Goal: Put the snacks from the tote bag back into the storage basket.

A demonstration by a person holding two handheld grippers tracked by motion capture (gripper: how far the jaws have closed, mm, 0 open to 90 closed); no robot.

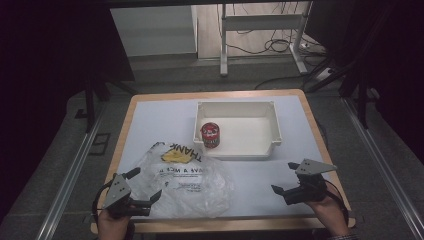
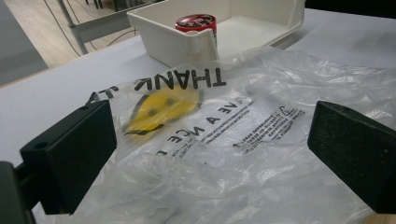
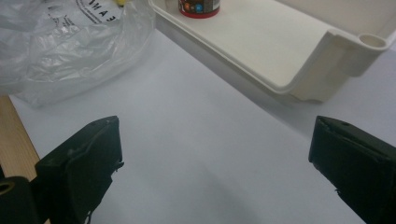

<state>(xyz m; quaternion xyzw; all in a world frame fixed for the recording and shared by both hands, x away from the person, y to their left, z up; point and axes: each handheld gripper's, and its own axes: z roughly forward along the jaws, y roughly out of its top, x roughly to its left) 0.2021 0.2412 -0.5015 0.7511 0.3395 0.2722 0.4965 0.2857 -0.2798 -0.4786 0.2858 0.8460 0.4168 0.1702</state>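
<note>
While both jaws are held apart, the left tool is poised at the plastic bag, the right tool over bare bench.

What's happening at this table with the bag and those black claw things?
A person sits at the white-topped table with a two-jaw gripper in each hand. The left gripper, jaws open, hovers at the edge of a crumpled clear plastic bag with black lettering, not gripping it. The right gripper is open over bare table, holding nothing. A red round tin stands inside the shallow white plastic tray behind the bag.
</note>
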